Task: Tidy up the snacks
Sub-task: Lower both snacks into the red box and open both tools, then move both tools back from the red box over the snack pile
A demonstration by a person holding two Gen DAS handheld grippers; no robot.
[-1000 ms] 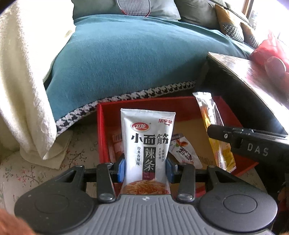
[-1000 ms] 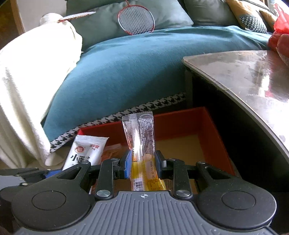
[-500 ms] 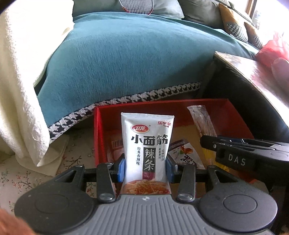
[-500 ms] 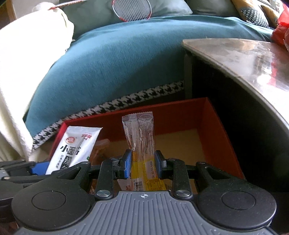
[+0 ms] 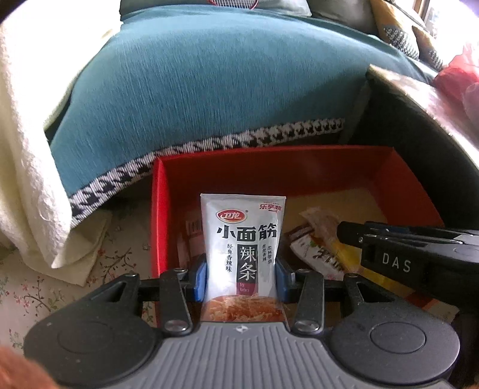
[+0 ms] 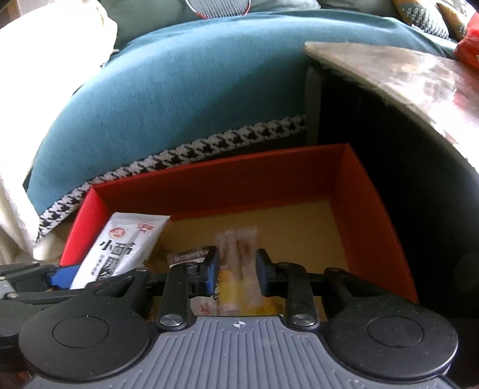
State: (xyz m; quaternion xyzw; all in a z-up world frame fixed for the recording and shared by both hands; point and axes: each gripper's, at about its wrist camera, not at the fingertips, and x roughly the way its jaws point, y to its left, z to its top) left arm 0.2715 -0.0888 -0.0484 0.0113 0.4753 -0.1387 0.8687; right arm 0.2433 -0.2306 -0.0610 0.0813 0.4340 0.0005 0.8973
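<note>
1. Already your left claw point(image 5: 241, 276) clamps the white spicy-strip packet point(image 5: 242, 248) upright over the red box point(image 5: 299, 167).
2. Your right claw point(image 6: 237, 273) gapes; the blurred yellow snack stick point(image 6: 238, 263) drops between its pads.
3. Deeper inside, other packets point(image 5: 317, 248) lie stowed; only yours remains.

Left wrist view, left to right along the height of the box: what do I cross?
White blanket → red box left wall → white snack packet in the left gripper → loose packets on the box floor → right gripper.

Likely home living room: teal-covered sofa point(image 5: 209, 80), cushions point(image 5: 398, 33), badminton racket point(image 6: 218, 7), low table point(image 6: 404, 68).
</note>
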